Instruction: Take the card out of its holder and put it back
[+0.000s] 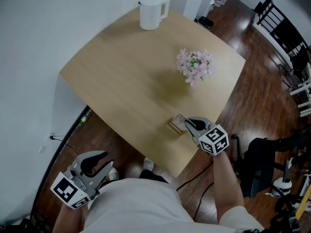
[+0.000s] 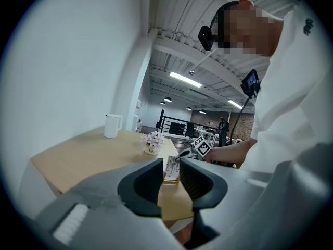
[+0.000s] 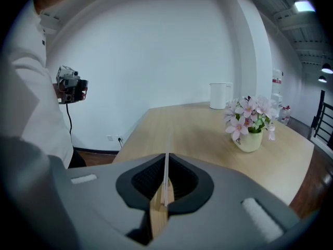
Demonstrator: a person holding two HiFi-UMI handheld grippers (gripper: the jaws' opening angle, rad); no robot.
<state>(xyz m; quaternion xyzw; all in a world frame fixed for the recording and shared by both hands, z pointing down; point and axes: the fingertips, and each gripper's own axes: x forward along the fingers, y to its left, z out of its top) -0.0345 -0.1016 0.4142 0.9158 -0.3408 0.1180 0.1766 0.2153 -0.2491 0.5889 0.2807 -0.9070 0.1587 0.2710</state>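
A small wooden card holder [image 1: 173,126] stands near the front edge of the light wood table [image 1: 126,76]. A pale card [image 1: 181,121] rises from it. My right gripper [image 1: 188,124] is shut on this card. In the right gripper view the card [image 3: 166,160] runs edge-on between the closed pads, with the holder's wood [image 3: 158,217] right beneath them. I cannot tell whether the card's bottom edge sits in the slot. My left gripper [image 1: 107,161] hangs off the table, low at the left, open and empty. Through its jaws [image 2: 170,166] I see the card and holder far off.
A white pitcher [image 1: 152,12] stands at the table's far edge. A pot of pink flowers [image 1: 195,66] sits beyond the holder, to the right. Dark wood floor surrounds the table, with a black bag [image 1: 262,159] and chairs [image 1: 286,38] on the right.
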